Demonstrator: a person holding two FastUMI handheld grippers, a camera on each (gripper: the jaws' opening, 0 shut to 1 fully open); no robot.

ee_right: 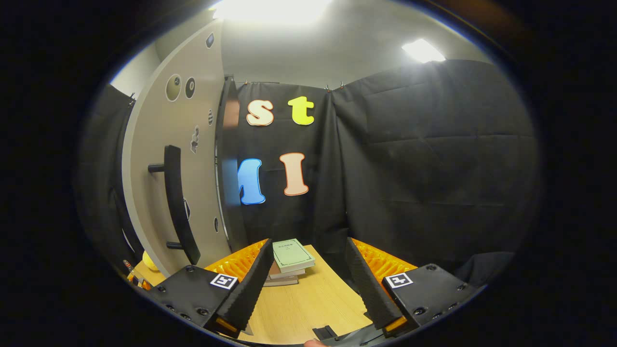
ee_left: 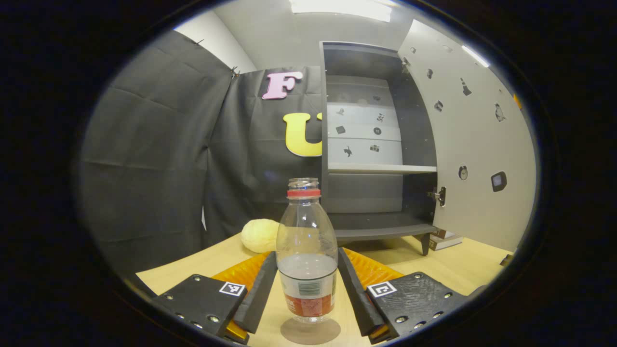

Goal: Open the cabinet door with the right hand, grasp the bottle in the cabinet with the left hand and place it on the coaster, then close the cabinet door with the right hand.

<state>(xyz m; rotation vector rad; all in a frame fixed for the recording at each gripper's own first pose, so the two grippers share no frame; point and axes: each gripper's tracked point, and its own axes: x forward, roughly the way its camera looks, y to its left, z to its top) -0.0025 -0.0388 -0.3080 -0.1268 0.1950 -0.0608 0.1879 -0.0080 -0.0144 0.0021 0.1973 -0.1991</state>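
Observation:
A clear bottle (ee_left: 307,250) with a red neck ring and no cap, partly filled, stands upright on a round brown coaster (ee_left: 311,331) on the wooden table. My left gripper (ee_left: 307,253) is shut on it, one finger against each side. Behind stands the grey cabinet (ee_left: 376,144), its shelves bare, with its door (ee_left: 475,144) swung wide to the right. In the right gripper view the door (ee_right: 159,183) with its black bar handle (ee_right: 178,202) rises at the left. My right gripper (ee_right: 308,250) is open beside it, holding nothing.
A pale yellow rounded lump (ee_left: 260,235) lies on the table (ee_left: 458,270) left of the cabinet's foot. A stack of books (ee_right: 290,258) lies ahead of the right gripper, and books (ee_left: 446,238) sit under the cabinet's right corner. Black cloth walls surround the booth.

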